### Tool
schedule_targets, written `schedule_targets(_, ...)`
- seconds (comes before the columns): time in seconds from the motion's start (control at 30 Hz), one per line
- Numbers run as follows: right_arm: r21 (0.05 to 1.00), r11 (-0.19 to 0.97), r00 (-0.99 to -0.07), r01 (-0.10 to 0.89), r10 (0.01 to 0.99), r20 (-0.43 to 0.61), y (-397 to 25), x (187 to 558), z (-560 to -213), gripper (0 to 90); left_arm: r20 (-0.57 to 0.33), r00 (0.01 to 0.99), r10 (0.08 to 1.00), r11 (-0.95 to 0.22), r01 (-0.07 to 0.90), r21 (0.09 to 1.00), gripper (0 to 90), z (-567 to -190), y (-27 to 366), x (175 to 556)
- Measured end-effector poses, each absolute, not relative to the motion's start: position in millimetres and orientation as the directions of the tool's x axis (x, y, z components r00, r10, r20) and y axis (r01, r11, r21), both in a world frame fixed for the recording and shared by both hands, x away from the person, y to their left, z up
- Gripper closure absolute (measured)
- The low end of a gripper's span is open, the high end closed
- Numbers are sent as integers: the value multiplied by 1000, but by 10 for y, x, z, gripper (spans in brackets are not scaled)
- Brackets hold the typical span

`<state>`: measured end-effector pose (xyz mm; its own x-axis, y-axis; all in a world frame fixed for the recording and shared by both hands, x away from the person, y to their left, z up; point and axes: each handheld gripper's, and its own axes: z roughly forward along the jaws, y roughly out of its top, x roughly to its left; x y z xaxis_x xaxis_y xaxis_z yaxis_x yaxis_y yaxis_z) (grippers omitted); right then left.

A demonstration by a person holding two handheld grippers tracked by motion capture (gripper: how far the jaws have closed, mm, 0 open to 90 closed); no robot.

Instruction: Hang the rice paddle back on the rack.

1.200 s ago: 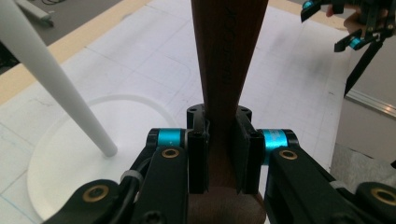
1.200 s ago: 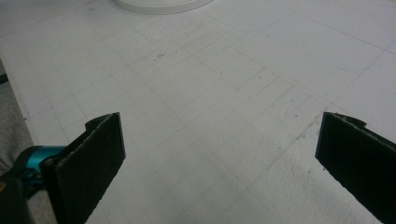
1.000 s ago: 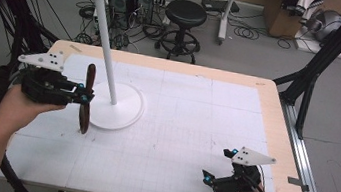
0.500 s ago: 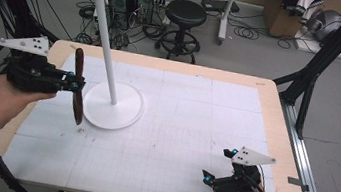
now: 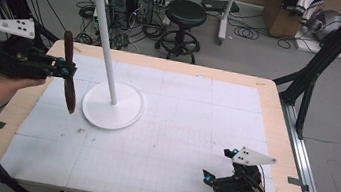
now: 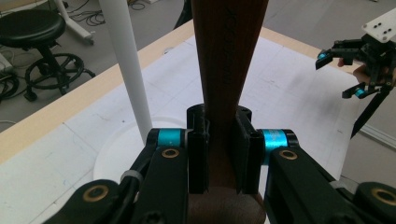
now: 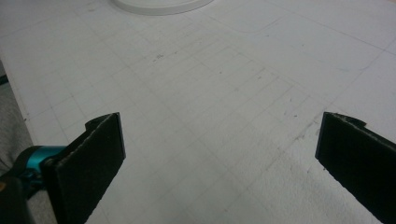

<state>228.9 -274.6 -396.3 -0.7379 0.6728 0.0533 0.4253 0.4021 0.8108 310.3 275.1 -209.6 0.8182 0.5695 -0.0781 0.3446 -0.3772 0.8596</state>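
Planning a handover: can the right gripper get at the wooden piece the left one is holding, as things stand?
Probably not without moving: the right gripper sits open at the table's near right corner, while the left gripper holds the wooden piece aloft far left. Nothing lies between them but open mat.

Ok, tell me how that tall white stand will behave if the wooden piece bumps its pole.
The white stand would probably resist sliding, since its round base is wide and flat. A knock high on the thin pole might still rock it, given its height. The wooden piece, clamped in the left gripper, looks rigid.
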Motion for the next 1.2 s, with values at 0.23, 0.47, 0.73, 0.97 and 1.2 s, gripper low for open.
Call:
schedule_targets(0.23,809,403,-738,429,673,56,-2741,2285,-3963,5,-74,816,574,-380,345,858,778,-1975,2760,3131)
schedule_targets(0.47,813,399,-737,425,673,55,-2746,2290,-3967,5,-58,811,582,-386,338,858,779,-1826,2740,3173)
schedule_targets(0.73,812,401,-738,424,672,54,-2753,2292,-3969,5,-52,802,595,-381,338,861,779,-1667,2737,3217)
schedule_targets(0.97,812,398,-738,428,672,59,-2749,2293,-3977,5,-39,792,610,-390,343,855,779,-1551,2731,3266)
schedule_targets(1.2,811,397,-737,428,673,59,-2760,2292,-3979,5,-36,786,617,-392,347,852,778,-1464,2695,3317)
